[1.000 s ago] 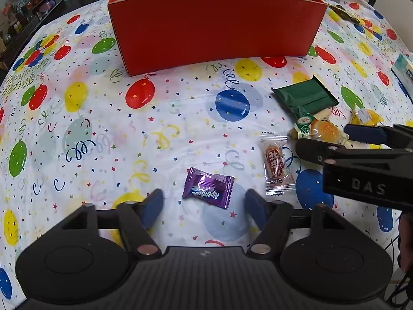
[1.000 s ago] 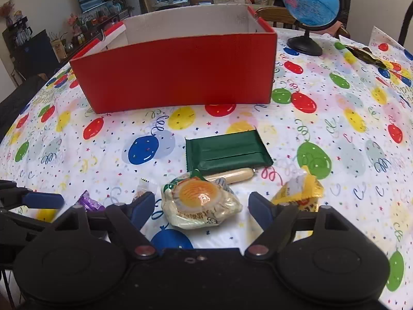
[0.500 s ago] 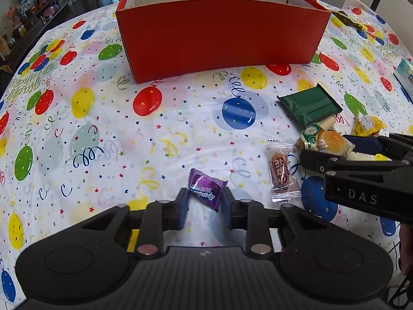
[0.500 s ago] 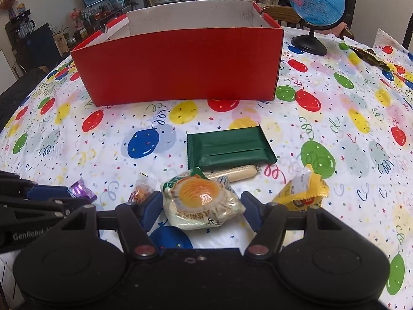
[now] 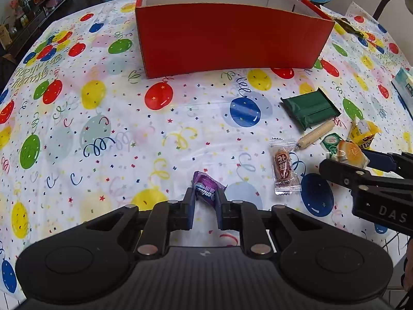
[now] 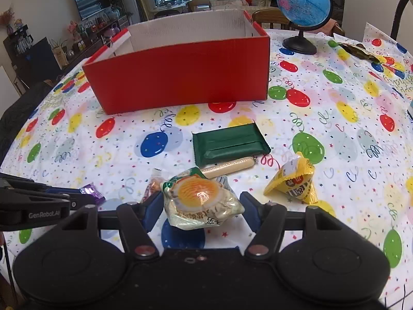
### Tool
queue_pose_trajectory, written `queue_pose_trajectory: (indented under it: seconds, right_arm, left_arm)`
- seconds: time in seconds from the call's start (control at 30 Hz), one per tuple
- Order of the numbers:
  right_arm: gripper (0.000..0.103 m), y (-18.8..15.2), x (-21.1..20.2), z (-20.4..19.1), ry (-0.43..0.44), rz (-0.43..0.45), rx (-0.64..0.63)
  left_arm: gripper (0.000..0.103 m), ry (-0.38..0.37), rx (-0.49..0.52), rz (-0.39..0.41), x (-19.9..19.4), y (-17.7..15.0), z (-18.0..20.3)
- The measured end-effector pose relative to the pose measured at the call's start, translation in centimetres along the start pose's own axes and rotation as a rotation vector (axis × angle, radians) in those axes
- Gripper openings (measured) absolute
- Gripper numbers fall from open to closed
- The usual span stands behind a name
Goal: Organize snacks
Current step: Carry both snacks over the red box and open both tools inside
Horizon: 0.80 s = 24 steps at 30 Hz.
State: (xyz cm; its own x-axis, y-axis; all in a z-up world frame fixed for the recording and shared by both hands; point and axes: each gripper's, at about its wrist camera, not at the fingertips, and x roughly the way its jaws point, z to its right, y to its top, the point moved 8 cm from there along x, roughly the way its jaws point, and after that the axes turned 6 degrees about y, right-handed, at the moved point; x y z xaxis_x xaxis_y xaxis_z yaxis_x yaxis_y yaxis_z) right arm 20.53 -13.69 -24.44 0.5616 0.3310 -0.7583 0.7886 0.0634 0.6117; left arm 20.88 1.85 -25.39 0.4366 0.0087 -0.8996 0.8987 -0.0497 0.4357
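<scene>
A round table covered in a white cloth printed with coloured balloons (image 5: 103,118) holds scattered snacks and a large open red cardboard box (image 5: 232,38) at its far side. The left gripper (image 5: 205,204) has its two blue-padded fingers closed almost together on a small purple foil-wrapped candy (image 5: 206,190), pinching it across its middle, the wrapper tilted up between the pads. The right gripper (image 6: 202,206) has its fingers pressed against both sides of a puffy clear packet printed with a golden-orange cake (image 6: 201,201), which bulges between them; whether it is lifted off the cloth cannot be told. Loose on the cloth near the grippers lie a small clear-wrapped brown sweet (image 5: 284,168), a thin beige sausage stick (image 6: 229,166), a flat dark green foil packet (image 6: 229,143) and a yellow pyramid-shaped crinkly packet (image 6: 296,180). A blue globe on a black stand (image 6: 303,2) sits beyond the box. Both held snacks look very light. The candy wrapper is likely slick and crinkly, so a hold on its firm centre seems safest rather than the twisted ends. The air-filled cake packet is soft and could squash or slip, so a gentle grip across its widest part appears best.
</scene>
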Motion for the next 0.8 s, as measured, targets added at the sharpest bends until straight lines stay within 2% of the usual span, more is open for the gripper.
queue_pose_trajectory:
  seconds: [0.4, 0.8]
  right_arm:
    - [0.063, 1.4, -3.2, -1.7, 0.013, 0.071, 0.000]
    - [0.063, 6.2, -5.9, -3.1, 0.026, 0.154, -0.042]
  left_arm:
    - [0.016, -0.020, -0.024, 0.048, -3.1, 0.7, -1.1]
    - [0.016, -0.039, -0.044, 0.183, -7.5, 5.7, -1.7]
